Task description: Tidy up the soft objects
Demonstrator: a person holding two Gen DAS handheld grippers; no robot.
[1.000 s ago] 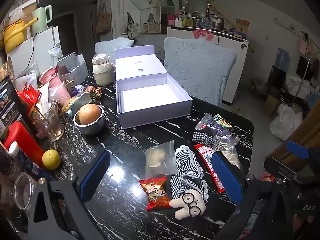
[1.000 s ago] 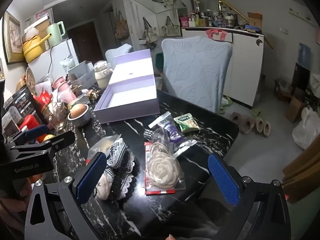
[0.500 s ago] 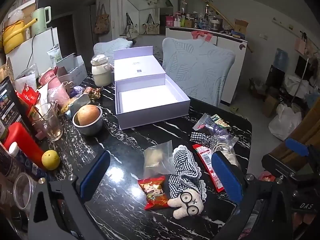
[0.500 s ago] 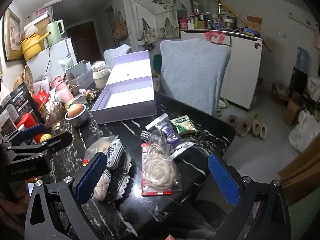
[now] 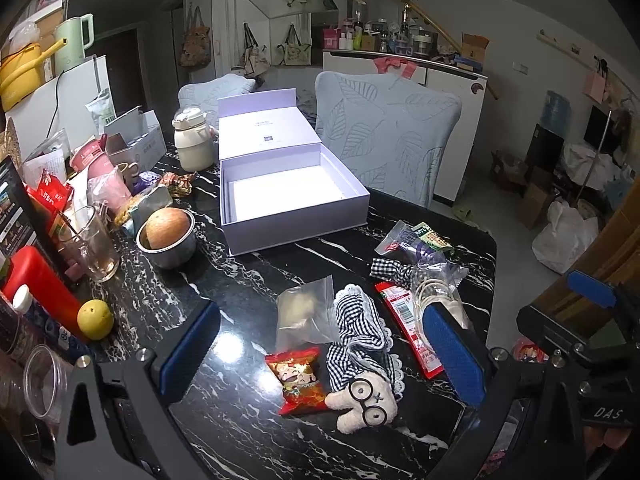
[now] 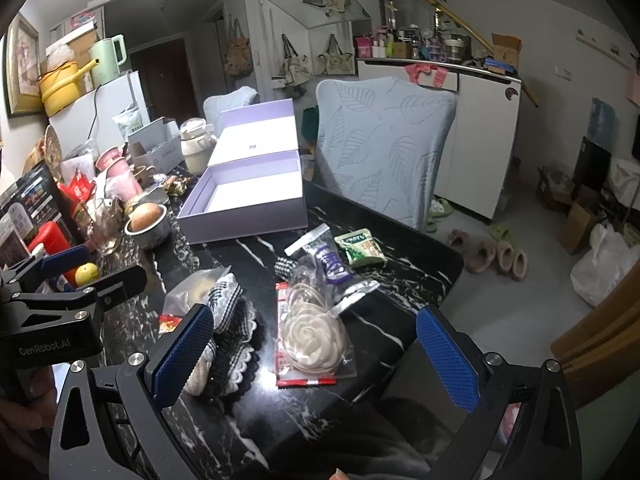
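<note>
An open lilac box [image 5: 288, 208] [image 6: 244, 204] sits empty on the black marble table [image 5: 240, 420]. In front of it lie a plush toy with glasses and a checked dress [image 5: 366, 376] [image 6: 224, 336], a red snack packet [image 5: 298, 376], a clear bag with something pale [image 5: 306, 312], a bagged cream rose [image 6: 314, 338], a checked bow [image 5: 390, 270] and small packets [image 6: 360, 246]. My left gripper [image 5: 320, 354] hangs open above the plush toy and snack packet. My right gripper [image 6: 316, 354] is open over the bagged rose. Neither touches anything.
The table's left side is crowded: a metal bowl with a round fruit [image 5: 166, 232], a glass cup [image 5: 92, 244], a yellow fruit [image 5: 95, 319], a red bottle [image 5: 36, 284], a cream jar [image 5: 194, 144]. A chair with a leaf cover [image 5: 388, 140] stands behind. Slippers [image 6: 488, 256] lie on the floor.
Both grippers have drifted slightly; the items look a little nearer in the right wrist view. Nothing on the table has moved and both grippers stay open.
</note>
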